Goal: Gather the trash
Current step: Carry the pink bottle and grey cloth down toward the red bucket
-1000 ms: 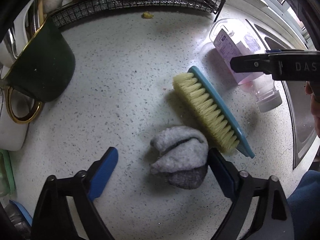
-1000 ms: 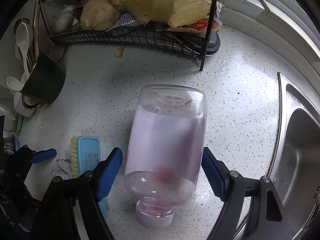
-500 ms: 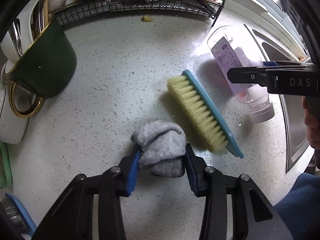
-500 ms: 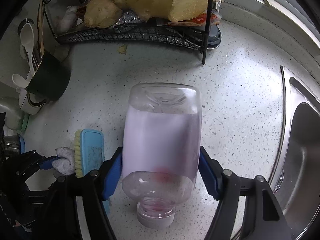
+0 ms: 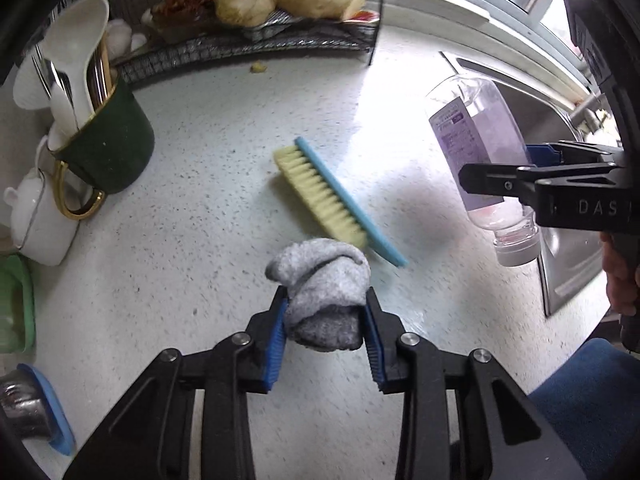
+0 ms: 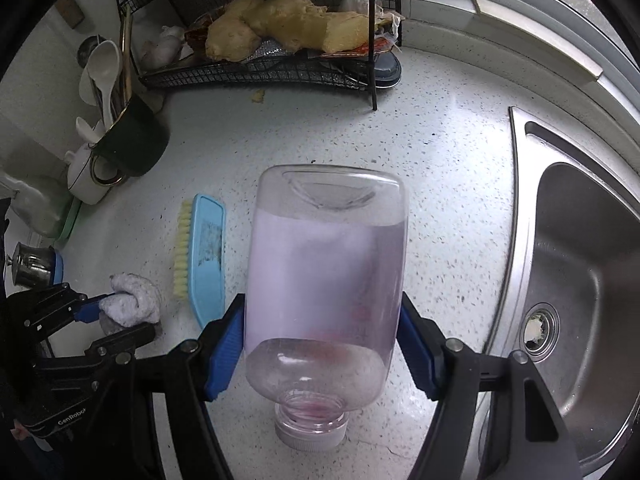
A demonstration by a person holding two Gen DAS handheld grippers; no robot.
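Presently both pieces of trash are gripped above the speckled white desk. Left gripper: its jaws have just been closing and are clamped on the grey wad, a crumpled soft rag or tissue; it looks light and compressible, unlikely to slip, and any hold across its bulk should serve. Right gripper: jaws clamped across the lower body of the plastic bottle, held cap-down; clear, thin-walled, nearly empty, with a pinkish residue near the neck. It should be light but smooth and liable to flex or twist, so a hold low on the body seems sound. A blue scrubbing brush lies on the desk between the two. Steel sink at the desk's right edge; wire rack with food along the far edge; green mug of utensils at the left edge.
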